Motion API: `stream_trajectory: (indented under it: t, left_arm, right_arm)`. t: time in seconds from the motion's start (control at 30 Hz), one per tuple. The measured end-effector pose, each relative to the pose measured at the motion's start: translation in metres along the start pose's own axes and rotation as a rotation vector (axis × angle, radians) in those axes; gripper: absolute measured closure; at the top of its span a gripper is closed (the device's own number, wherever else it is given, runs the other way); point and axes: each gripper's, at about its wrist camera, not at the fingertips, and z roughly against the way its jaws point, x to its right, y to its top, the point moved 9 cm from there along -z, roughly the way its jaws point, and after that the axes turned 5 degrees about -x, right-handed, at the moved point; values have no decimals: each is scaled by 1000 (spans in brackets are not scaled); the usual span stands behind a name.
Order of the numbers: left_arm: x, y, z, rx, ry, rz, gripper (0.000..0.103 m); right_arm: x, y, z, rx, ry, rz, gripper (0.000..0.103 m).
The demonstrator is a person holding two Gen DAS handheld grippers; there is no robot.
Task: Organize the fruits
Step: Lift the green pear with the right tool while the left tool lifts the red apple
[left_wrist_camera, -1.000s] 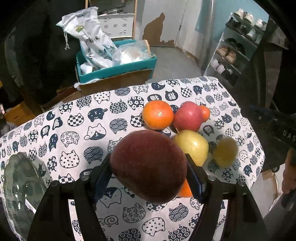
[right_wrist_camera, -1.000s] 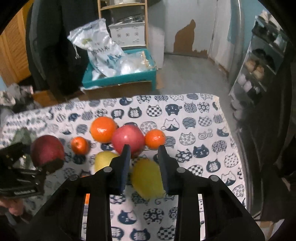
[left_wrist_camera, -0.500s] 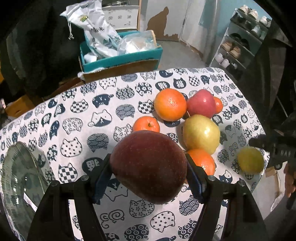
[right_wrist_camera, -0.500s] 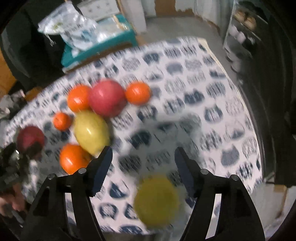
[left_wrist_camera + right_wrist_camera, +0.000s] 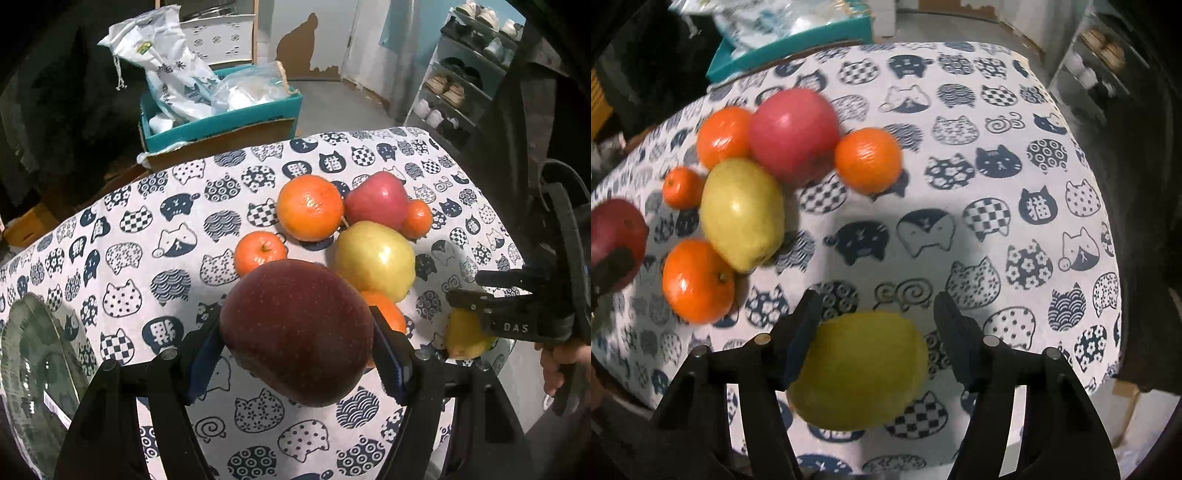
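Observation:
My left gripper [image 5: 295, 325] is shut on a dark red apple [image 5: 295, 339], held above the cat-print tablecloth [image 5: 155, 236]. Behind it lies a cluster of fruit: a yellow pear [image 5: 373, 258], a pink-red apple [image 5: 376, 199] and several oranges [image 5: 310, 206]. My right gripper [image 5: 879, 308] points down over a lemon [image 5: 860, 365] near the table's edge. Its jaws are closing with the lemon between them; the left pad is at the skin and a small gap shows at the right pad. The left wrist view shows that gripper [image 5: 465, 286] over the lemon [image 5: 461, 339].
A glass plate [image 5: 29, 362] sits at the table's left edge. Behind the table stands a teal box [image 5: 221, 118] with white bags. A shoe rack [image 5: 461, 85] is at the back right. A hand [image 5: 557, 365] holds the right gripper beyond the table's right edge.
The right gripper let the lemon go, opened wide, tipped downward and sank; its jaws now stand narrower around the lemon lying near the table edge. The left gripper kept the apple almost still.

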Motion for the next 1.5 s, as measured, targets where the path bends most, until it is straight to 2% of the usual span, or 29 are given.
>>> stream_trajectory:
  t: [0.2, 0.4, 0.57, 0.8, 1.03, 1.17, 1.33, 1.5]
  left_arm:
    - [-9, -5, -4, -19, -1, 31, 28]
    - [-2, -6, 1, -10, -4, 9, 28]
    - [1, -7, 6, -4, -8, 4, 28]
    - [3, -7, 14, 10, -9, -4, 28]
    - [-4, -8, 19, 15, -2, 5, 28]
    - [-6, -5, 28, 32, -10, 19, 28]
    - [-6, 3, 48, 79, -10, 15, 28]
    - [-5, 7, 67, 115, -14, 12, 28]
  right_arm:
    - [2, -6, 2, -16, 43, -47, 37]
    - [2, -25, 9, -43, 88, -43, 33]
    - [5, -35, 0, -69, 13, -9, 31]
    - [6, -22, -9, -45, -3, -3, 30]
    - [-6, -9, -13, 0, -71, 76, 32]
    - [-14, 0, -5, 60, -115, 89, 33]
    - [-11, 6, 19, 145, -106, 58, 34]
    - [-8, 9, 34, 191, -92, 45, 34]
